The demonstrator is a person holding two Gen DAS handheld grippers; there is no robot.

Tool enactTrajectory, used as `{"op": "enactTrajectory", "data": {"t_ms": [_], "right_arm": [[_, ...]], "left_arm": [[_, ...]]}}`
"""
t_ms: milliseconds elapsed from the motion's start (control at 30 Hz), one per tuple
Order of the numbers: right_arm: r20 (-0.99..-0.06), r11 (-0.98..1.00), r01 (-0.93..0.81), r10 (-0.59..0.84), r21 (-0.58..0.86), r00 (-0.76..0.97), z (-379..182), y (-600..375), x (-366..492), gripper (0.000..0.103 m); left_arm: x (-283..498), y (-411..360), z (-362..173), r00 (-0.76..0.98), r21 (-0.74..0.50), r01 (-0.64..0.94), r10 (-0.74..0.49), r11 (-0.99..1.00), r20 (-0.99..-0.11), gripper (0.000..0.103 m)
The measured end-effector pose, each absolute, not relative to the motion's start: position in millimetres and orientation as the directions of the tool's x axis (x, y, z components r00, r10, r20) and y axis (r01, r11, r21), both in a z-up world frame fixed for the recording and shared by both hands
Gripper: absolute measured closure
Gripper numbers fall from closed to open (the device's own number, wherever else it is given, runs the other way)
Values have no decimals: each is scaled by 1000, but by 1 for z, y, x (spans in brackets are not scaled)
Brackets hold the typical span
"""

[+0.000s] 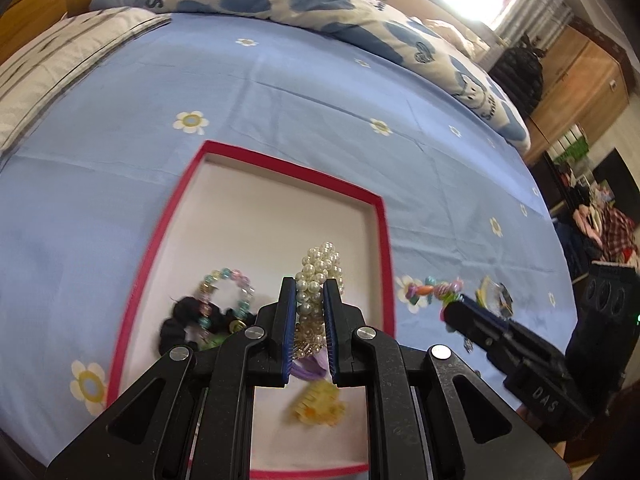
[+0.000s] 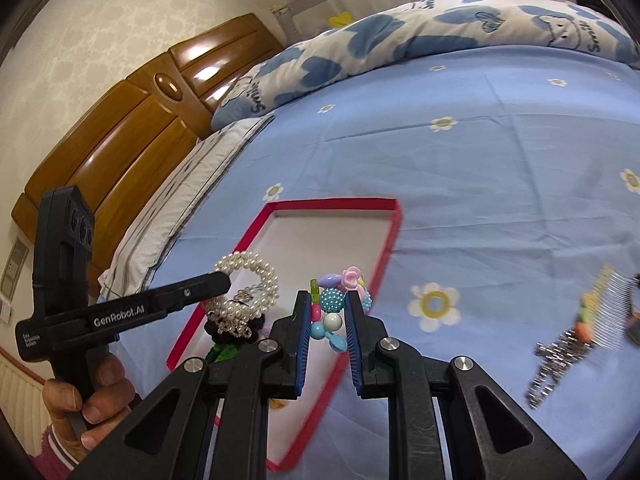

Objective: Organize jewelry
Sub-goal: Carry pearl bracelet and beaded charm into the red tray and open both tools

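A red-rimmed white box lies on the blue bedsheet; it also shows in the right wrist view. My left gripper is shut on a pearl bracelet and holds it above the box; the bracelet also shows in the right wrist view. In the box lie a pastel bead bracelet, a black scrunchie, a purple tie and a yellow clip. My right gripper is shut on a colourful bead bracelet just right of the box; this bracelet also shows in the left wrist view.
A hair comb and a silver chain piece lie on the sheet to the right. A folded blue-heart quilt lies at the back. A wooden headboard and pillow stand at the left.
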State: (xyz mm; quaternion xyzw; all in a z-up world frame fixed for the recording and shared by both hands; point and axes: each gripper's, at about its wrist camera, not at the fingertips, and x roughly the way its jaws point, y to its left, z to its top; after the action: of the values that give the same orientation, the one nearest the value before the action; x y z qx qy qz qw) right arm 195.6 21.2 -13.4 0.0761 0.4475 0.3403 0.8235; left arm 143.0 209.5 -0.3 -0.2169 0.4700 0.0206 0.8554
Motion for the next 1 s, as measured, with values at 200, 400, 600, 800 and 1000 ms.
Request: {"op": "enactTrajectory", "data": {"t_ms": [200, 400, 600, 800, 1000], "right_arm": [[-700, 747, -509, 630, 428, 336, -26, 49, 205, 86], [-717, 747, -509, 623, 428, 313, -40, 70, 218, 86], [-745, 752, -509, 606, 419, 280, -58, 88, 223, 86], [-766, 756, -506, 591, 416, 253, -70, 95, 226, 86], [-779, 759, -504, 581, 413, 235, -75, 96, 227, 85]], "left_arm": [[156, 229, -15, 546, -358, -277, -161, 891, -822, 92], [167, 247, -31, 531, -359, -320, -148, 877, -834, 92], [173, 256, -51, 496, -329, -361, -119, 873, -860, 92], [174, 261, -61, 475, -299, -383, -92, 874, -875, 91], [172, 261, -69, 445, -280, -396, -84, 874, -892, 91]]}}
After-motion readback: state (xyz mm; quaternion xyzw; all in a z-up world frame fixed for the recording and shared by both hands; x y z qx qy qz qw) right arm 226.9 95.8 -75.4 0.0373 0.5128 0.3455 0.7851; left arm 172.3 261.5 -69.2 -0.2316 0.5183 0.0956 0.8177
